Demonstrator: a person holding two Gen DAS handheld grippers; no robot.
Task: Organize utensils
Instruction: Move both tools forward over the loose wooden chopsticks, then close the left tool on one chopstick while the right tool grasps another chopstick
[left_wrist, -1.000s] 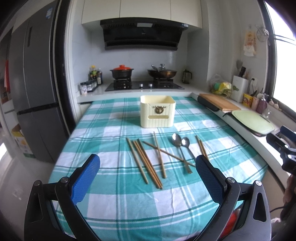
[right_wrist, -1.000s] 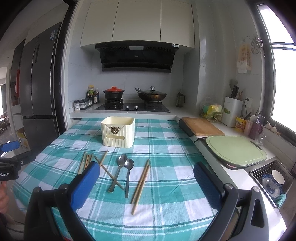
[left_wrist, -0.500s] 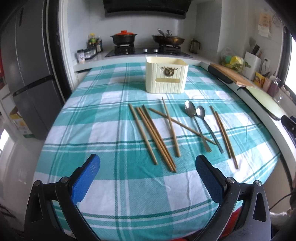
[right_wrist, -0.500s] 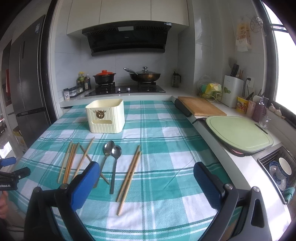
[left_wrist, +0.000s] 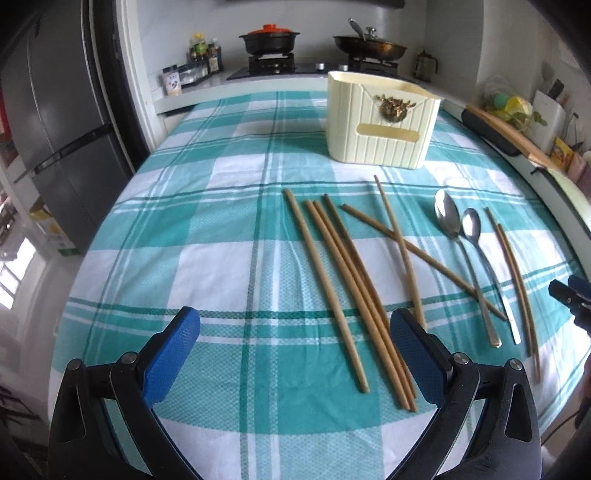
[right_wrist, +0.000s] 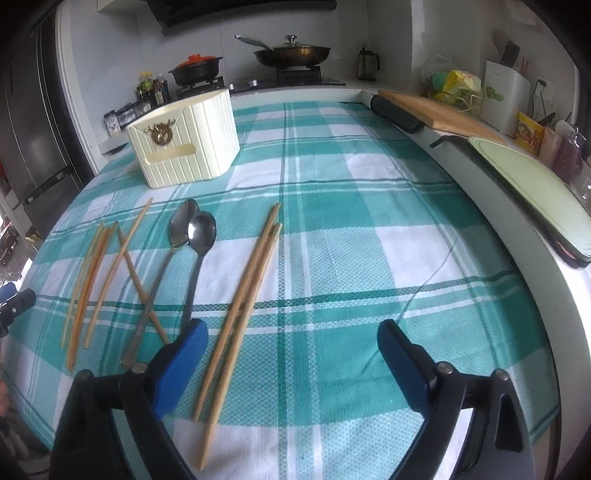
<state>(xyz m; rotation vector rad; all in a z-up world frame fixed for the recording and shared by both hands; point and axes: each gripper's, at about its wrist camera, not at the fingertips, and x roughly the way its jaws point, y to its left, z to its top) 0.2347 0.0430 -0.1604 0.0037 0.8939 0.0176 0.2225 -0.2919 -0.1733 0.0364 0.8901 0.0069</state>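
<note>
Looking through the left wrist view first: left gripper has its blue-padded jaws wide apart, nothing between them, hovering over the teal-and-white checked tablecloth. Ahead and slightly right of the jaws lies a bundle of four long wooden chopsticks; their near ends run in just beside the right-hand pad. Further right, two more wooden chopsticks cross each other in an X. Right of those, two steel spoons lie side by side, bowls pointing away. A last pair of chopsticks sits at the far right. The cream ribbed plastic utensil holder with a brass emblem stands upright well beyond the utensils, ahead and right of the jaws. Tip of the right gripper pokes in at the right edge.

Right wrist view: right gripper is also spread open and holds nothing. The pair of chopsticks runs from ahead down between the pads, nearer the left-hand pad. The spoons are ahead-left, handles reaching toward that same pad. Crossed and bundled chopsticks lie further left. The holder stands far ahead-left. Left gripper tip shows at the left edge.
</note>
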